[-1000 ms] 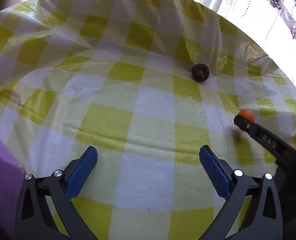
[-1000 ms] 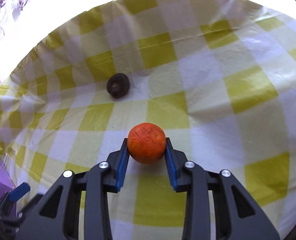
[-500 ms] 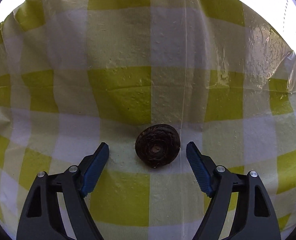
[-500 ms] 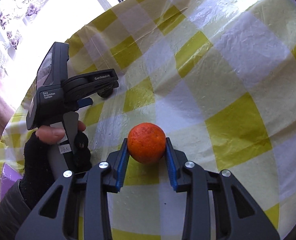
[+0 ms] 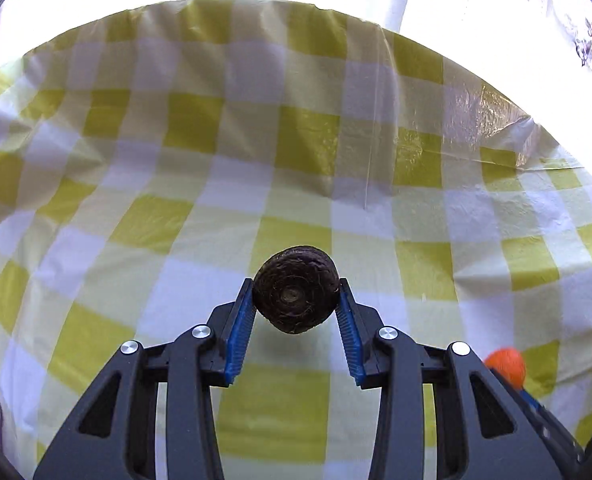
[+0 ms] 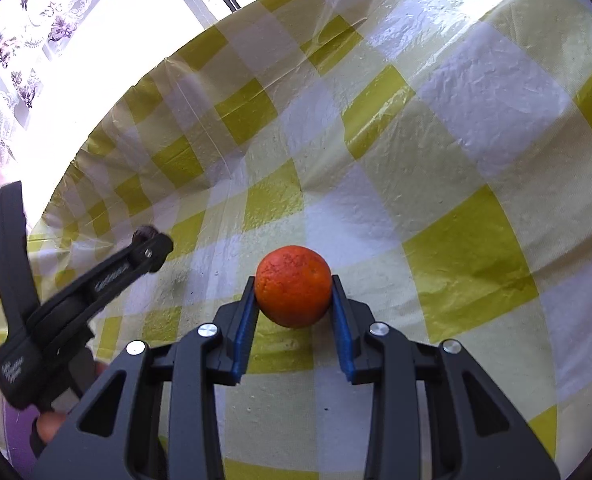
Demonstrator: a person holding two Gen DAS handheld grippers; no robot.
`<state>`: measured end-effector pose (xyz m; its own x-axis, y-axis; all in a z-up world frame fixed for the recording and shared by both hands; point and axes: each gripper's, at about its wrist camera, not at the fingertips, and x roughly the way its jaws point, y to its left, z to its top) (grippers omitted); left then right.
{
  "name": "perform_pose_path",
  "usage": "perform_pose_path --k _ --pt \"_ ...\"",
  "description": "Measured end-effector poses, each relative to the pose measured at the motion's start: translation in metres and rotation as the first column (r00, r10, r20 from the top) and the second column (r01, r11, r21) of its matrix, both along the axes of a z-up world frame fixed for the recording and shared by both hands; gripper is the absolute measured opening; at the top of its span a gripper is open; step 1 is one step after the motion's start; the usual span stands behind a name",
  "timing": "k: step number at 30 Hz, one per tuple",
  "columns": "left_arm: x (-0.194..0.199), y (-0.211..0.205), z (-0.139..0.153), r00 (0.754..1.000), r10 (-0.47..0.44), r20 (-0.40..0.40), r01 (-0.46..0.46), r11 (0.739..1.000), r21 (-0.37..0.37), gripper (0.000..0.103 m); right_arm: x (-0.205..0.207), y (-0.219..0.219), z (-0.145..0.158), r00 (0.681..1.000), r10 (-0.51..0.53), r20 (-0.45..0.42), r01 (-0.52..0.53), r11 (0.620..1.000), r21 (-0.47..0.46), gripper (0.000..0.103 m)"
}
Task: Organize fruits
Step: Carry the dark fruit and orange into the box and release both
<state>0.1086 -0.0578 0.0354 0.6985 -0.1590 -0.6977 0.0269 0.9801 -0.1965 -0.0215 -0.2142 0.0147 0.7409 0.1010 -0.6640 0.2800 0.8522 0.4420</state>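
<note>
Fingers (image 5: 242,320) of my left gripper (image 5: 296,308) pinch the dark fruit (image 5: 296,294), my right gripper (image 6: 293,304) pinches the orange (image 6: 293,286), both above the checked tabletop (image 5: 288,152), orange right of the dark fruit.

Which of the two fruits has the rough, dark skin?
The round brown-black fruit clamped in the left tool; the right tool grips a smooth bright orange citrus fruit.

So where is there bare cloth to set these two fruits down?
Bare checked tablecloth lies ahead of the left gripper, out to the table's far edge, and right of the orange that the right gripper holds. Tightest spot: between the grippers, near the dark fruit.
</note>
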Motion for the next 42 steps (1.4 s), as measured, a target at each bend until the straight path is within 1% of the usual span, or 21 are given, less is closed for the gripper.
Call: perform_pose_path --k 1,3,5,7,9,12,17,19,23,28,35,39,42 --pt "-0.012 0.008 -0.001 1.0 0.008 -0.01 -0.009 1.0 -0.017 0.038 0.0 0.0 0.0 1.0 -0.001 0.002 0.001 1.0 0.0 0.035" --pt "-0.043 0.02 -0.006 0.999 0.026 -0.022 -0.027 0.999 -0.018 0.038 -0.001 -0.001 0.0 1.0 -0.006 0.005 0.006 1.0 0.001 0.035" --pt "-0.062 0.034 -0.009 0.999 0.031 -0.025 -0.032 0.999 -0.017 0.038 -0.002 -0.001 0.002 1.0 -0.006 0.015 0.006 1.0 0.002 0.035" --pt "-0.083 0.037 -0.012 0.999 0.021 -0.03 -0.021 1.0 -0.012 0.038 -0.004 -0.001 0.002 1.0 0.0 0.019 0.0 1.0 0.002 0.035" --pt "-0.111 0.046 -0.015 0.999 0.004 -0.031 -0.005 1.0 -0.009 0.038 -0.003 0.002 0.002 1.0 0.003 0.002 -0.003 1.0 -0.012 0.035" --pt "-0.136 0.05 -0.019 0.999 -0.019 -0.034 0.018 1.0 -0.005 0.038 -0.008 0.012 0.003 1.0 0.016 -0.01 -0.017 0.999 -0.036 0.035" --pt "-0.17 0.067 -0.023 0.999 -0.04 -0.035 0.039 0.999 -0.017 0.038 -0.037 0.043 0.002 0.998 0.056 0.004 -0.055 0.998 -0.028 0.035" --pt "-0.181 0.075 -0.023 0.999 -0.04 -0.035 0.04 0.999 -0.018 0.038 -0.049 0.063 0.001 0.996 0.093 -0.002 -0.093 0.995 -0.041 0.035" --pt "-0.199 0.092 -0.024 0.999 -0.028 -0.031 0.027 0.999 -0.021 0.038 -0.072 0.111 0.006 0.981 0.194 -0.016 -0.194 0.973 -0.123 0.035" --pt "-0.216 0.113 -0.024 1.0 0.001 -0.023 -0.002 0.999 -0.033 0.038 -0.094 0.149 0.007 0.964 0.265 -0.029 -0.267 0.953 -0.141 0.035" --pt "-0.237 0.123 -0.02 1.0 -0.004 0.014 0.004 1.0 -0.009 0.038 -0.113 0.182 0.004 0.938 0.342 -0.054 -0.346 0.93 -0.122 0.035" --pt "-0.242 0.127 -0.015 0.999 -0.002 0.033 0.002 1.0 -0.009 0.038 -0.116 0.187 0.004 0.935 0.351 -0.056 -0.355 0.929 -0.103 0.035" --pt "-0.252 0.13 -0.002 0.997 -0.009 0.079 0.01 1.0 -0.01 0.038 -0.12 0.191 0.008 0.935 0.353 -0.033 -0.355 0.93 -0.093 0.035"
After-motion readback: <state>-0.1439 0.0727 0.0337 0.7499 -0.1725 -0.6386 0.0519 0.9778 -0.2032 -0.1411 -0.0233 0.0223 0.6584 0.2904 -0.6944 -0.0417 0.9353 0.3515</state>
